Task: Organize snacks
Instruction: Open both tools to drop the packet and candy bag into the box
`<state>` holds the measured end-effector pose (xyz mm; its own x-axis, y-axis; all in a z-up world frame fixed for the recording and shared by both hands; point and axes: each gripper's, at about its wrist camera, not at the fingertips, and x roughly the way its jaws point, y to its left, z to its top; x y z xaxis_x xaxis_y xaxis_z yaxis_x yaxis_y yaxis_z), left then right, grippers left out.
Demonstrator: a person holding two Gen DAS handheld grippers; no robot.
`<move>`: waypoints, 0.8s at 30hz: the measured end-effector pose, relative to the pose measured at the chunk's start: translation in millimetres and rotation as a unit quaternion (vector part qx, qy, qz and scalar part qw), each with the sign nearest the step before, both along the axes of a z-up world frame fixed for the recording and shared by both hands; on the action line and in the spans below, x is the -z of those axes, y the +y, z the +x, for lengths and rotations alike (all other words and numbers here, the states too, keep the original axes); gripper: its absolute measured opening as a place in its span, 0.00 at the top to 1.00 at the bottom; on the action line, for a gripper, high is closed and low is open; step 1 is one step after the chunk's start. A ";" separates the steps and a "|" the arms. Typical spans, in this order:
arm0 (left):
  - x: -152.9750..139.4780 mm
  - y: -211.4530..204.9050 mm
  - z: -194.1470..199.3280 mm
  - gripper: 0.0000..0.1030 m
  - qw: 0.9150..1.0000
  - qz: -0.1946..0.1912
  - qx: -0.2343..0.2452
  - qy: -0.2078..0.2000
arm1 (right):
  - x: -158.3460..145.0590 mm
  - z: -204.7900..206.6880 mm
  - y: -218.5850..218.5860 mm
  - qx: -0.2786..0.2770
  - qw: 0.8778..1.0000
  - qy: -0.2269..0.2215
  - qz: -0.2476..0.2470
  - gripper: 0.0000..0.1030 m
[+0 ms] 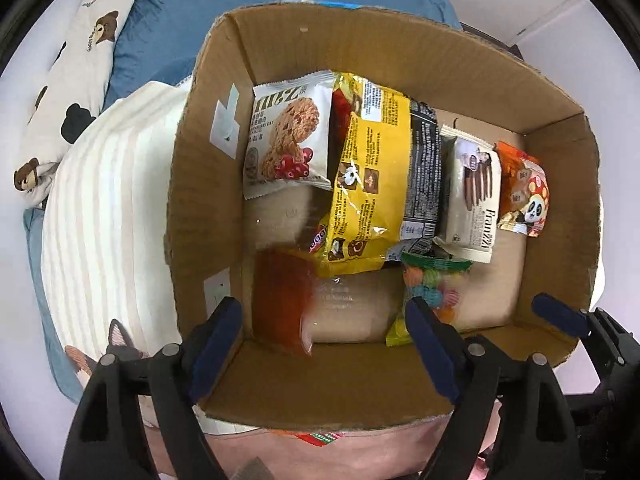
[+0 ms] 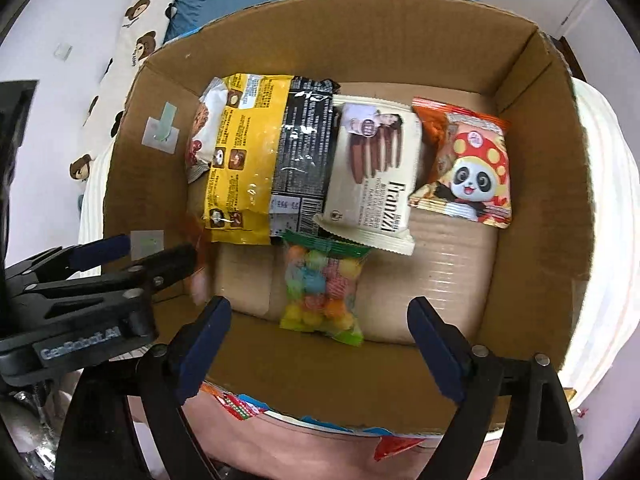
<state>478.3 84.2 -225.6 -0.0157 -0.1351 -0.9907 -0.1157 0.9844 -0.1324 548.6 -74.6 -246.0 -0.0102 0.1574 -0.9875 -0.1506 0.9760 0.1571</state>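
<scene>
Right wrist view: both claws, left claw (image 2: 158, 250) and right claw (image 2: 318, 334), spread empty over the snack-filled cardboard box (image 2: 536, 208).

In the cardboard box (image 1: 208, 184), the yellow packet (image 1: 372, 184) covers most of the black packet (image 1: 424, 168) and a corner of the oat cookie packet (image 1: 284, 136). The orange-red pouch (image 1: 284, 300) is smeared by blur. A red wrapper (image 2: 394, 446) below the box shows only an edge, its print unreadable.
</scene>
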 end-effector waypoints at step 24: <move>-120.7 -3.8 -114.0 0.11 0.971 0.038 -0.043 -0.232 | -111.4 -102.2 -38.7 0.018 0.980 -0.200 -0.003 0.04</move>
<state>364.3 80.4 -104.9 0.4431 -0.0426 -0.8955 -0.1424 0.9828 -0.1172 446.4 -113.3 -134.6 0.3826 0.1439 -0.9127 -0.1639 0.9827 0.0863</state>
